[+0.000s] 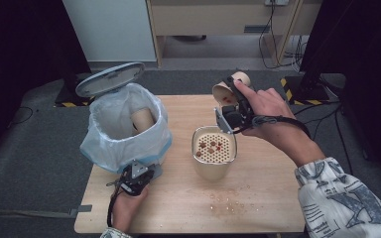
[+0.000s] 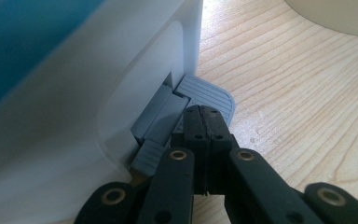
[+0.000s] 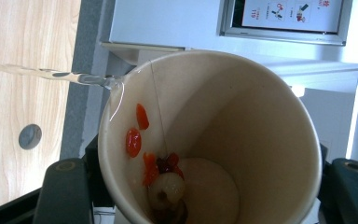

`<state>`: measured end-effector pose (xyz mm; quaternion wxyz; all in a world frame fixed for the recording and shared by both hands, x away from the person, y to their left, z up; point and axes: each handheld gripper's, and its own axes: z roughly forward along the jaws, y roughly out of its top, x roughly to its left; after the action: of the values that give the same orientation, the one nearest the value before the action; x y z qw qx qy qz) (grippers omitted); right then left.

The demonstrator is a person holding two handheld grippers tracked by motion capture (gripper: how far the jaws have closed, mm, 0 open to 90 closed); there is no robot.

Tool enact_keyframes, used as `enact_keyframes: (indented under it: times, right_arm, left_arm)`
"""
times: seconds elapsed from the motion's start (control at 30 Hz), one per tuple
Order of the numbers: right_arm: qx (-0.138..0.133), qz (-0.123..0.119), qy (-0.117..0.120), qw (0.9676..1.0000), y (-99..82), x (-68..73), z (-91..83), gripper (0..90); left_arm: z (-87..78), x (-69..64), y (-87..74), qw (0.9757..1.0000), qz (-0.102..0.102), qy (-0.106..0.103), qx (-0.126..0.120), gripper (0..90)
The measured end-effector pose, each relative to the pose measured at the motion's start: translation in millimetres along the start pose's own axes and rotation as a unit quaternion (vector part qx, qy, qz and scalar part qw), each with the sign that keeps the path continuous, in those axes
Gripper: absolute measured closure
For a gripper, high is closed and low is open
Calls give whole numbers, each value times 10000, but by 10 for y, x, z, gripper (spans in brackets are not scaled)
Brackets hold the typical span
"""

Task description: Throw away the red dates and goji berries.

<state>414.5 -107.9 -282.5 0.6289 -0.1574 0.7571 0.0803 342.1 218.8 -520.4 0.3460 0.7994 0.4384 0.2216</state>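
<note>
Black jaws of the left claw (image 2: 204, 125) rise from the bottom of the left gripper view, pressed together with nothing between them, tips resting on the grey pedal (image 2: 205, 93) at the foot of the white bin (image 2: 121, 93). Pedal's lower part is hidden behind the jaws; bin's upper body is cut off by the frame edge. In the high view the left claw (image 1: 138, 174) sits at lower left of the tabletop (image 1: 268, 198), against the bin's base; the bin's lid (image 1: 110, 78) stands raised, and a blue-white liner bag (image 1: 124, 144) drapes over the rim. A brown cup (image 1: 143, 119) lies inside the bag, partly hidden.

Right claw (image 1: 226, 110), upper centre of the high view, is clamped on a paper cup (image 3: 214, 140), tilted on its side above a beige strainer container (image 1: 214, 153). In the right gripper view the cup's base is cut off at the bottom edge, and it covers most of the jaws. Cup interior: cream-coloured, red berries (image 3: 137, 130) stuck to the wall, pale fruit and dark bits at the bottom. A thin clear stream (image 3: 51, 74) leaves the lip toward the left. Strainer's perforated top holds small brown and red pieces; detail too small to tell. Wet spots and crumbs (image 1: 228, 201) lie on the tabletop below it.
</note>
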Motion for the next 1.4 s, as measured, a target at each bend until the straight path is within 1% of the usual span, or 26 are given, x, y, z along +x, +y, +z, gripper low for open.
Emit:
enact_keyframes:
  times: [0.07, 0.13, 0.17, 0.2, 0.3, 0.37, 0.4, 0.43, 0.5, 0.57, 0.67, 1.07, 1.13, 1.33, 1.4]
  right_arm:
    - [12, -112, 11, 9999, 19, 32, 11, 314]
    - [9, -275, 88, 9996, 50, 85, 24, 314]
    - [-22, -228, 132, 9997, 57, 96, 27, 314]
    - [-18, -186, 121, 9998, 55, 89, 28, 314]
    - [3, -7, 7, 10000, 18, 36, 24, 314]
    - [10, 0, 18, 10000, 11, 39, 28, 314]
    - [19, -114, 42, 9999, 23, 74, 34, 314]
    - [32, -308, 140, 9994, 50, 137, 43, 314]
    - [35, -542, 245, 9982, 87, 219, 56, 314]
    - [-7, -480, 263, 9985, 99, 253, 70, 313]
    - [8, -291, 208, 9994, 79, 211, 80, 313]
    - [5, -270, 186, 9995, 59, 185, 74, 313]
    - [14, -211, 187, 9996, 52, 180, 74, 313]
    - [-24, -145, 213, 9997, 45, 175, 76, 312]
    - [-39, -36, 243, 9997, 37, 172, 77, 312]
  left_arm:
    - [0, 0, 0, 10000, 0, 0, -1, 894]
    - [0, -1, 0, 10000, 4, 4, -1, 894]
    - [0, 0, 0, 10000, 3, 3, -1, 895]
    - [0, 0, 0, 10000, 3, 2, -2, 895]
    - [0, 0, 0, 10000, 3, 1, -3, 894]
    - [0, 1, 0, 10000, 0, -2, -1, 895]
    - [0, 0, 0, 10000, 0, 0, -1, 895]
    - [0, 0, 0, 10000, 3, 2, -2, 895]
    - [0, 0, 0, 10000, 3, 2, -1, 895]
    - [0, -1, 0, 10000, 7, 5, -2, 894]
    - [0, 0, -1, 10000, -1, -2, -4, 895]
    - [0, 0, -1, 10000, -2, -2, -4, 895]
    - [0, 1, -1, 10000, -3, -4, -4, 894]
    - [0, 0, -1, 10000, -2, -2, -6, 894]
    - [0, 1, -1, 10000, 1, -2, -5, 895]
